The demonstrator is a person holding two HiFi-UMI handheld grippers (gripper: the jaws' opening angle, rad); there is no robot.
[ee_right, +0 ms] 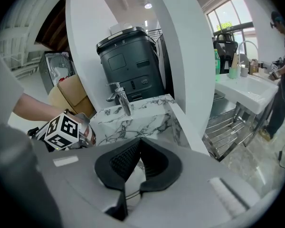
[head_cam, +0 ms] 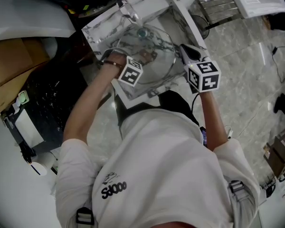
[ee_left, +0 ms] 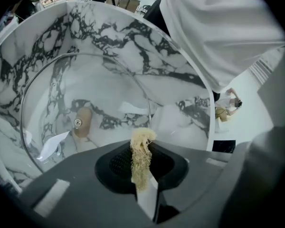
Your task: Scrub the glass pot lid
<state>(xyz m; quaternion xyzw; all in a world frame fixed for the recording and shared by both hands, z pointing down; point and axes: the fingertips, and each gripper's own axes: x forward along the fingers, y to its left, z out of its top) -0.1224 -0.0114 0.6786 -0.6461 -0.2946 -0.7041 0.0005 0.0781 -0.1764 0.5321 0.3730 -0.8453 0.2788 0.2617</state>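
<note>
We are over a white basin with grey marble veining [ee_left: 133,37], and the round glass pot lid with its thin metal rim [ee_left: 99,94] stands tilted inside it, leaning toward the basin wall. Its tan knob [ee_left: 80,122] sits at the centre, with the fixing screw facing the left gripper view.

The left gripper [ee_left: 141,165] has its jaws pressed together on a pale yellow fibrous scrub pad [ee_left: 143,139], whose frayed end sticks out past the tips and points at the lower part of the glass. We cannot tell from any view whether the pad is actually touching the lid.

The right gripper [ee_right: 140,148] reaches in from the lid's right edge. Its jaws are drawn together at the tips, and a thin rim line shows in the gap below them — so we judge it is pinching the lid's edge to steady it, though the glass itself is hard to make out there. A chrome tap [ee_right: 121,99] stands at the back of the basin, with no water visibly running.

We read this as the scrubbing stage: the lid is braced and the pad is in hand. No foam, water or wiped patches show, so we cannot say how much glass is done. Most likely the face, the rim and the other side are still left to do.
</note>
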